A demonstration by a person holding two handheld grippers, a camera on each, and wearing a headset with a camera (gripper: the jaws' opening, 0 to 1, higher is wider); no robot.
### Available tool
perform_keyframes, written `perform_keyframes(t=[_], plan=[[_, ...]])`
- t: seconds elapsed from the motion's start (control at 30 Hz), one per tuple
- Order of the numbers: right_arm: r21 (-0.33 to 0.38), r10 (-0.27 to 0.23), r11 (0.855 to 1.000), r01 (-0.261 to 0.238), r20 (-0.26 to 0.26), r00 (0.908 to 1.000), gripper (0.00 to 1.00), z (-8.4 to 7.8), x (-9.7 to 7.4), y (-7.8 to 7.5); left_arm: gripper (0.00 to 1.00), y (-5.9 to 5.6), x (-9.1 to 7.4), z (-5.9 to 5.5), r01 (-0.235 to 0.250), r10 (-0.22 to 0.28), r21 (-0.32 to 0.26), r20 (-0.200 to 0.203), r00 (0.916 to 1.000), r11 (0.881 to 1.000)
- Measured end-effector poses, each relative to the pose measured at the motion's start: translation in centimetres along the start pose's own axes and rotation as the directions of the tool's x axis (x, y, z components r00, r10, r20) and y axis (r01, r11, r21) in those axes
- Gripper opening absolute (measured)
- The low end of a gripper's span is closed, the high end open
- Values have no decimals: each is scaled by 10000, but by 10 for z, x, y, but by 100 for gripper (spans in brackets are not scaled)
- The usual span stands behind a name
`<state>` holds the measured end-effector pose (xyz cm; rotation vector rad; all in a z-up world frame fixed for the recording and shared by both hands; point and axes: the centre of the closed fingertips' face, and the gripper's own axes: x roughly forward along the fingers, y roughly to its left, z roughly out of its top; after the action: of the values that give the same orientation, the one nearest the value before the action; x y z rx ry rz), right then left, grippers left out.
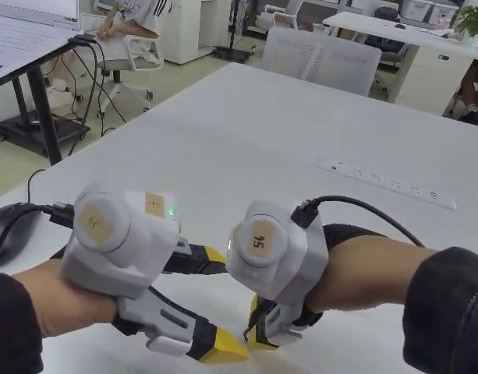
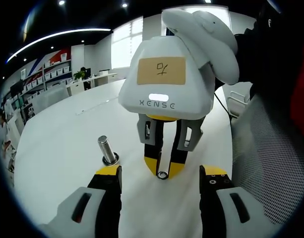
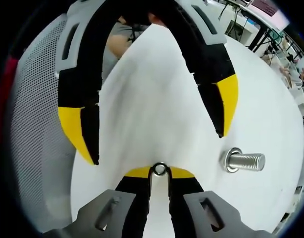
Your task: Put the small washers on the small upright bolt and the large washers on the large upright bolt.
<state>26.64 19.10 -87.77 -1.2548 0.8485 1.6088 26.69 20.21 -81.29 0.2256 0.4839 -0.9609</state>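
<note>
One small washer is pinched in the right gripper by the worktop's near edge, near the upright bolt. The left gripper's jaws are spread.

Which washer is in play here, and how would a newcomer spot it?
On the white table, find the right gripper pointing down beside the upright threaded bolt. The small washer is the tiny silver ring pinched between that gripper's yellow-tipped jaws; unlike the tall bolt, it is a flat ring, held rather than standing alone.
</note>
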Motion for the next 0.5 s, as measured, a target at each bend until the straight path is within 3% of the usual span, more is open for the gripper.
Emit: perform_keyframes(t=[0.5], plan=[[448,-289,9986,286,54,9996,14,-16,-19,-7,63,-2,2,0,112,-112,12,-26,9999,9999]])
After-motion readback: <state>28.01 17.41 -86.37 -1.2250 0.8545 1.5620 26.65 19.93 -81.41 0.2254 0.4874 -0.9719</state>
